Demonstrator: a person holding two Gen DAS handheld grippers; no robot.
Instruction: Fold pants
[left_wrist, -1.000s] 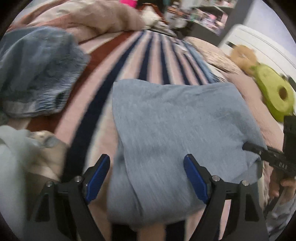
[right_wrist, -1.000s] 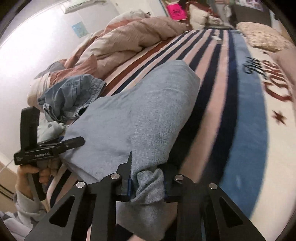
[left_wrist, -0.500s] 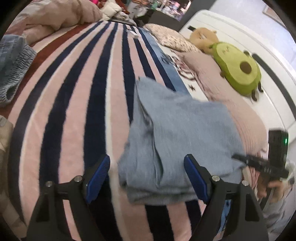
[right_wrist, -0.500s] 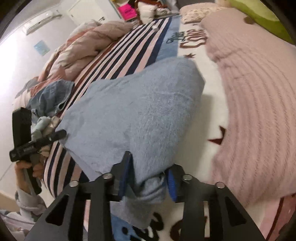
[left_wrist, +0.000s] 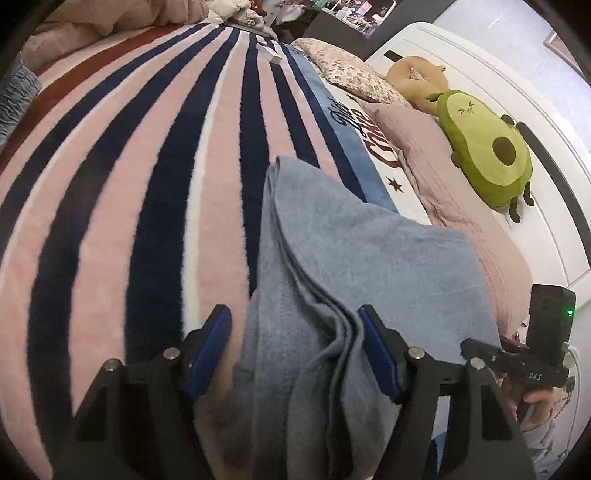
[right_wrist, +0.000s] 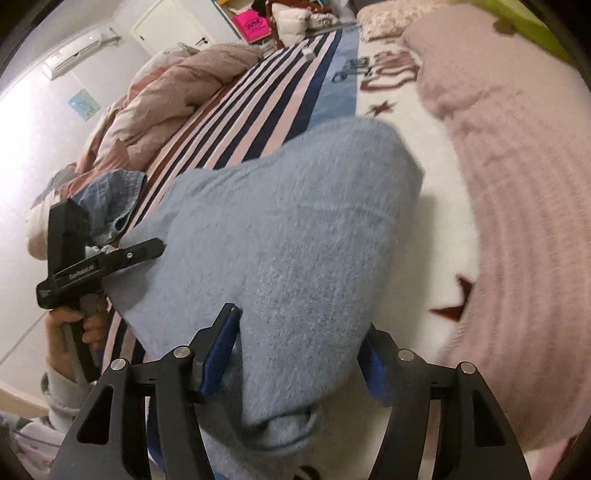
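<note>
The folded grey-blue pants (left_wrist: 369, 266) are lying on the striped blanket (left_wrist: 147, 184) mid-frame, their near edge running off the bottom between both tongs. Left gripper (left_wrist: 293, 354) is closing around the folds, pads not pressing yet. Right gripper (right_wrist: 303, 354) is opening, cloth loose between its pads, the right pad half hidden behind fabric. Avocado plush (left_wrist: 484, 155) is sitting upper right by a pink pillow (left_wrist: 461, 206); far clutter's blurry.

Grey-blue fleece pants (left_wrist: 354, 266), folded in layers, on striped blanket (left_wrist: 147, 184)
</note>
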